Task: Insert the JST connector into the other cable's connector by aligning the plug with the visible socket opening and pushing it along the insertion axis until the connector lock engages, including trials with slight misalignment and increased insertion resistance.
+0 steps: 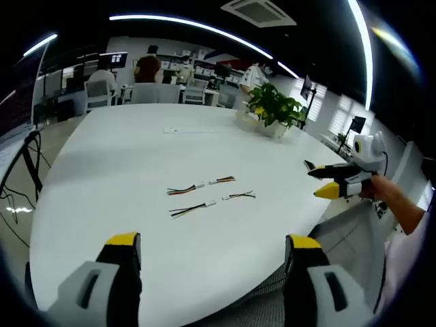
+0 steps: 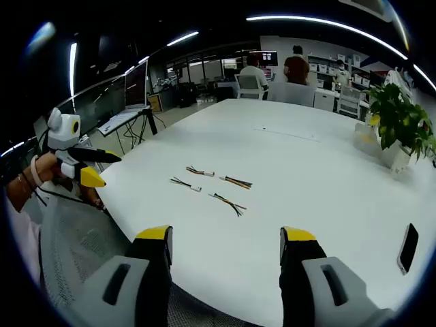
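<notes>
Cables come first: we find four short multicoloured wire leads with small white JST connector ends lying flat on the round white table (image 1: 102, 157), in two end-to-end pairs, the farther pair (image 1: 201, 184) and the nearer pair (image 1: 212, 204), plugs facing but apart. Their long axes run across our line of approach. The left gripper (image 1: 212, 253) hangs wide open and empty, straight before them. The right gripper (image 2: 225, 251), equally open and empty, faces them from the opposite edge (image 2: 211, 185). We judge neither clearly nearer; no grasp is begun.
</notes>
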A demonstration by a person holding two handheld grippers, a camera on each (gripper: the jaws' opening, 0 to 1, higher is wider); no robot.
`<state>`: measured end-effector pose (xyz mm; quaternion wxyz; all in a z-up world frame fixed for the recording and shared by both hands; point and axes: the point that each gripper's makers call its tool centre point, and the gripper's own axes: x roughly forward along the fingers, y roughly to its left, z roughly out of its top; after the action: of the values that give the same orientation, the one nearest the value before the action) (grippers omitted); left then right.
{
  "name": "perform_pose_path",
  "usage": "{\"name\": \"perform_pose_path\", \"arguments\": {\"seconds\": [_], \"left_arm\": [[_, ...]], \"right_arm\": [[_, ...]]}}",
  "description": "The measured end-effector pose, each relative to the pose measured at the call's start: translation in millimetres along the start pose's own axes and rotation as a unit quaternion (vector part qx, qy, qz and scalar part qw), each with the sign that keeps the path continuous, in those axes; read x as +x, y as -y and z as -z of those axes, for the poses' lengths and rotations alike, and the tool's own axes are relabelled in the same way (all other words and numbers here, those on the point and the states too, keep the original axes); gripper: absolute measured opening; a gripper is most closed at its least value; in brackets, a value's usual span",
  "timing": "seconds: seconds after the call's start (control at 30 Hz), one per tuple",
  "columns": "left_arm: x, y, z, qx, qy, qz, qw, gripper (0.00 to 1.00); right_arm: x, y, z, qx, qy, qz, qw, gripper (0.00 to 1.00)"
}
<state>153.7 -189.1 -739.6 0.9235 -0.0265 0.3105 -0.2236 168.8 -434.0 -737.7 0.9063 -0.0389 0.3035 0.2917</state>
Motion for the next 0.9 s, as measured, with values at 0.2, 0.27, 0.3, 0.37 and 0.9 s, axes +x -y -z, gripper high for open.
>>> {"name": "perform_pose_path", "arguments": {"seconds": [0.2, 0.27, 0.3, 0.37, 0.9], "left_arm": [[0.8, 1.0, 0.4, -0.010, 0.003, 0.005, 0.9999, 0.85], [1.2, -0.1, 3.1, -0.006, -0.002, 0.002, 1.0000, 0.85], [1.2, 0.1, 3.5, -0.006, -0.002, 0.003, 1.0000, 0.85], [1.2, 1.8, 3.5, -0.013, 0.000, 0.008, 0.9999, 0.86], [6.5, 7.1, 6.4, 0.010, -0.017, 0.008, 0.9998, 0.86]], "right_arm": [[1.4, 1.0, 0.2, 0.001, -0.002, 0.004, 1.0000, 0.66], [1.5, 1.1, -1.7, 0.001, 0.003, 0.001, 1.0000, 0.65], [1.5, 1.0, -2.2, 0.000, 0.003, 0.001, 1.0000, 0.65], [1.8, 1.6, -2.5, -0.001, 0.002, 0.001, 1.0000, 0.66], [6.2, -1.2, 0.6, -0.012, -0.017, -0.014, 0.9997, 0.64]]}}
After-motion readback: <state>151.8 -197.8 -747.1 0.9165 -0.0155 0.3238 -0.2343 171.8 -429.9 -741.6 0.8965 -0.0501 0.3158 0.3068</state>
